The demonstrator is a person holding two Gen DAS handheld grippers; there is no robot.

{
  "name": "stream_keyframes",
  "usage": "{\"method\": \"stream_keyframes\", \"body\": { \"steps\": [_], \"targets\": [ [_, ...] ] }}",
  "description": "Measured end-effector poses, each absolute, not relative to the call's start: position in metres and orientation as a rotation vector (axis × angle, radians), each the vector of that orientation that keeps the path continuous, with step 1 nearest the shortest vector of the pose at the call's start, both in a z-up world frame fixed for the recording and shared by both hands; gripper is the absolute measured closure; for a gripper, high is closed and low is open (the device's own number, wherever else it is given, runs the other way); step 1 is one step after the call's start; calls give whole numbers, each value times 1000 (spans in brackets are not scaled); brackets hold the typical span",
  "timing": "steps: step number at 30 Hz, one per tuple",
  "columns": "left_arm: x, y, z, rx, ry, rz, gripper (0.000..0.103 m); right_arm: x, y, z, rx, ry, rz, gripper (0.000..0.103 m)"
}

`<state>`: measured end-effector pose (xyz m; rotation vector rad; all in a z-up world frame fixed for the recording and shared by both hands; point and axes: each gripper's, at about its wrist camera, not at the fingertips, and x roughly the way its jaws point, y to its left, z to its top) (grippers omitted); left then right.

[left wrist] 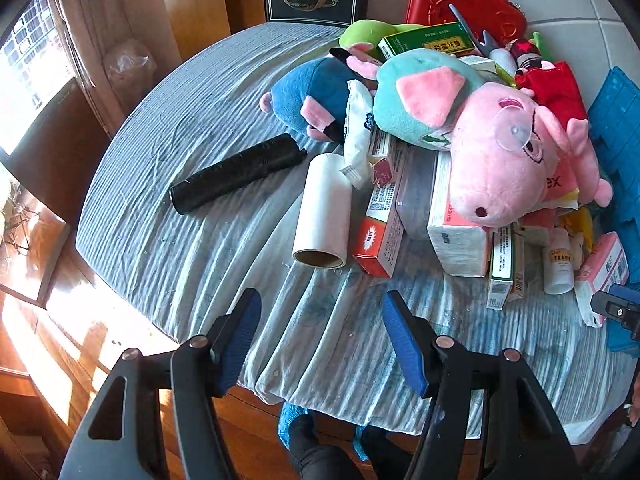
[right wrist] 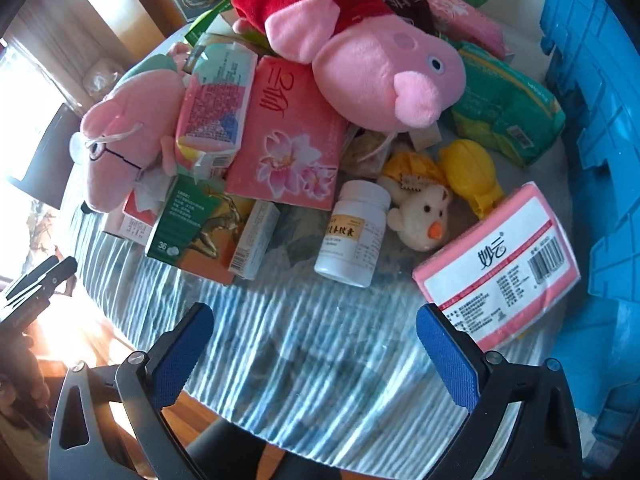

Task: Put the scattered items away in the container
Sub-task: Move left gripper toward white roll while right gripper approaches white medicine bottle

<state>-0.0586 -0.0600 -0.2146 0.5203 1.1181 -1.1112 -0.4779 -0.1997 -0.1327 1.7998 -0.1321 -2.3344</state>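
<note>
1. Fingers first: the left gripper (left wrist: 322, 336) has its blue-padded fingers (left wrist: 240, 336) spread apart with nothing between them, and the right gripper (right wrist: 314, 344) is spread wide and empty too, both tilted down over the striped blue-grey cloth on the round desk (left wrist: 192, 220).
2. The clutter sits heaped just ahead; the blue plastic crate (right wrist: 592, 120) waits at the desk's right edge.
3. Nearest the right fingers: the white pill bottle with a yellow label (right wrist: 352, 232) and the pink wrapped tissue pack (right wrist: 500, 264). Take the loose bottle, I'd say, across its body.
4. On the left, the white paper roll (left wrist: 324, 208) lies free of the heap; straddle its middle before squeezing, or it may roll.
</note>
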Motion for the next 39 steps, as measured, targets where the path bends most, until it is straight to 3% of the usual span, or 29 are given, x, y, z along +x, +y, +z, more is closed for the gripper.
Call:
{"method": "stream_keyframes", "body": {
  "steps": [15, 19, 25, 27, 32, 39],
  "targets": [
    [-31, -148, -270, 722, 1052, -1349, 41, -499, -261, -187, 1951, -385, -2487, 0],
    [-19, -164, -289, 706, 1156, -1325, 41, -504, -262, -192, 1956, -388, -2593, 0],
    [-14, -173, -304, 687, 1222, -1290, 41, -498, -248, -202, 1948, -574, -2599, 0],
    [-25, -173, -304, 744, 1135, -1310, 41, -493, -240, -209, 1968, -663, -2595, 0],
    [-28, -169, -303, 718, 1103, -1319, 38, -487, -249, -208, 1923, -504, -2664, 0],
    [-29, -169, -303, 699, 1091, -1326, 32, -487, -250, -204, 1912, -479, -2674, 0]
  ]
}}
